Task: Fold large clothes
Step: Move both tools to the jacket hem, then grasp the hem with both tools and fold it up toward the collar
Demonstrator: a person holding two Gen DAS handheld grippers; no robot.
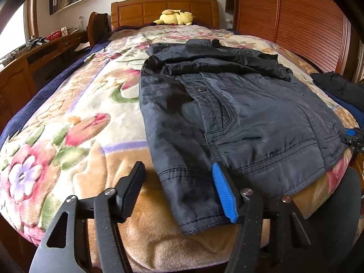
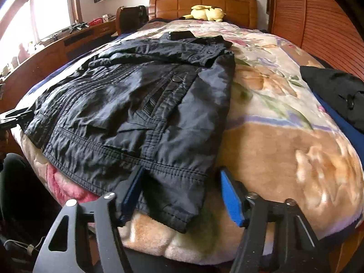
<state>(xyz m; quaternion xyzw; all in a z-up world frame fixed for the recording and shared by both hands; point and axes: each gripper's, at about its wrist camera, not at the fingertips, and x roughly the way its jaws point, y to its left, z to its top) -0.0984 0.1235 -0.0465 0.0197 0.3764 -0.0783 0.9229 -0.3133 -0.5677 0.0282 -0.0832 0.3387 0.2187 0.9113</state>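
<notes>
A dark jacket [image 1: 250, 113] lies flat on the flowered blanket [image 1: 79, 113], collar toward the headboard, with its sleeves laid in along its sides. My left gripper [image 1: 179, 191] straddles the near left sleeve cuff at the bed's foot. Its blue-padded finger [image 1: 224, 193] rests against the cloth and the other finger stands clear of it. In the right wrist view, my right gripper [image 2: 182, 195] straddles the right sleeve cuff of the jacket [image 2: 125, 104] the same way. Both grippers are open with cloth between the fingers. Each gripper shows at the edge of the other's view.
A yellow plush toy [image 1: 175, 17] lies by the wooden headboard. Dark folded clothes [image 2: 339, 91] sit on a blue cloth at the bed's right side. A wooden desk [image 1: 34, 52] runs along the left, and a slatted wardrobe [image 1: 295, 18] stands on the right.
</notes>
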